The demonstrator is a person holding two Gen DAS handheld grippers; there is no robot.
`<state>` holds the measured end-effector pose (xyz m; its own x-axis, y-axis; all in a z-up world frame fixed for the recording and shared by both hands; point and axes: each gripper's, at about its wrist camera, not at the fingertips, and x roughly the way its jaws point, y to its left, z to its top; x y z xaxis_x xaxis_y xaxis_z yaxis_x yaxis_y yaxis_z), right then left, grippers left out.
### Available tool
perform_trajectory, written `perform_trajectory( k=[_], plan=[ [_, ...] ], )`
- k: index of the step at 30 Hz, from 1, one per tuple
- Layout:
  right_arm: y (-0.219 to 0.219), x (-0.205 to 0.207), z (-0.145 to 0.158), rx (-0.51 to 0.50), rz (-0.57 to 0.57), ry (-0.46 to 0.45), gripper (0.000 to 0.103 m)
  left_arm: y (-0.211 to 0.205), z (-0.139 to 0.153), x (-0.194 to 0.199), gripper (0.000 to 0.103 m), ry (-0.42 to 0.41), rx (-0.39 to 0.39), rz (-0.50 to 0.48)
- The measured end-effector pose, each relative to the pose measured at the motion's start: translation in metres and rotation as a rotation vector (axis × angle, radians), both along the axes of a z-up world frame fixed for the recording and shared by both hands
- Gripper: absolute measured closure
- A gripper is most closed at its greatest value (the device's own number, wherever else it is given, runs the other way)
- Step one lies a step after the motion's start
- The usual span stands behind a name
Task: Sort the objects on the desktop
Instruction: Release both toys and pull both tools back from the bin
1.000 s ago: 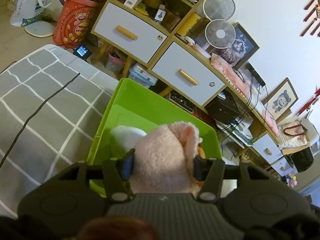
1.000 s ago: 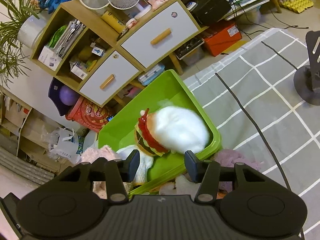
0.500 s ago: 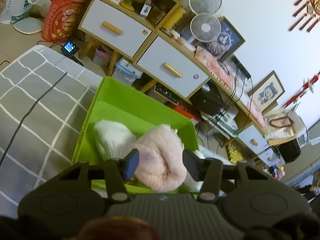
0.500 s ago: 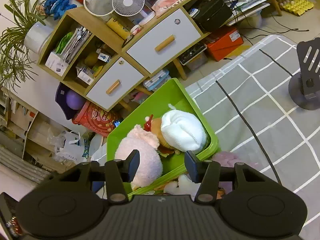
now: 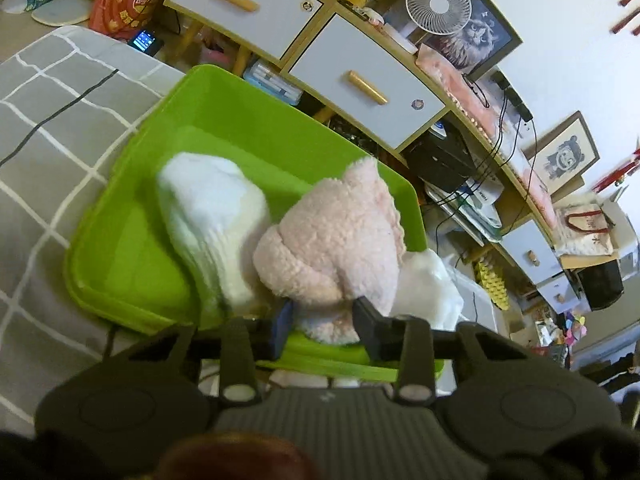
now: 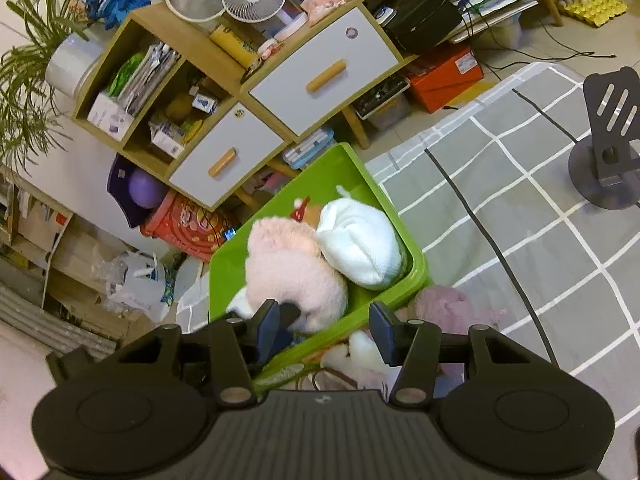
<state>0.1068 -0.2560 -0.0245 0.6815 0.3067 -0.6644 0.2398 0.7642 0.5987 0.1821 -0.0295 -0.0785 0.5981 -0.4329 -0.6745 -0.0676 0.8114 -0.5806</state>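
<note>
A green plastic bin sits on the grey checked tablecloth. In it lie a white plush and a pink fluffy plush. My left gripper is open, its fingers either side of the pink plush's near end at the bin's rim. In the right wrist view the bin holds the pink plush, the white plush and a burger toy behind them. My right gripper is open and empty above the bin's near edge.
A purple plush and a white plush lie on the tablecloth beside the bin. A dark stand is at the far right. A wooden drawer cabinet stands behind the table. A black cable crosses the cloth.
My left gripper has set the pink plush into the bin and opened; it now sits lower, at the bin's rim. The right gripper has pulled back and up, still open.
</note>
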Motion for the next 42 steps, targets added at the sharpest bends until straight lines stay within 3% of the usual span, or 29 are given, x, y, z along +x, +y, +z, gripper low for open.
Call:
perform_trajectory(
  k=[4,9,14,20,31,37,42],
  plan=[
    [0.002,0.002,-0.002,-0.043,0.024,0.033,0.052,-0.012,0.005,-0.003,0.065,-0.012,0.056,-0.015],
    [-0.008,-0.004,-0.004,-0.027,0.020,0.083,0.034,-0.020,0.021,-0.013,0.037,-0.041,0.090,-0.060],
    [-0.015,-0.013,0.002,-0.030,0.022,0.098,0.025,-0.019,0.044,-0.028,0.023,-0.063,0.127,-0.101],
    [-0.018,-0.029,0.011,-0.036,0.039,0.102,0.021,-0.021,0.069,-0.053,0.007,-0.098,0.247,-0.182],
    [-0.026,-0.063,0.017,-0.046,0.045,0.124,0.019,0.022,0.077,-0.093,0.001,0.004,0.266,-0.191],
    [-0.027,-0.076,0.014,-0.016,0.069,0.140,0.018,0.047,0.079,-0.104,0.001,0.010,0.276,-0.169],
    [-0.028,-0.083,0.015,-0.050,0.076,0.148,0.017,0.063,0.078,-0.111,0.001,0.020,0.284,-0.160]
  ],
)
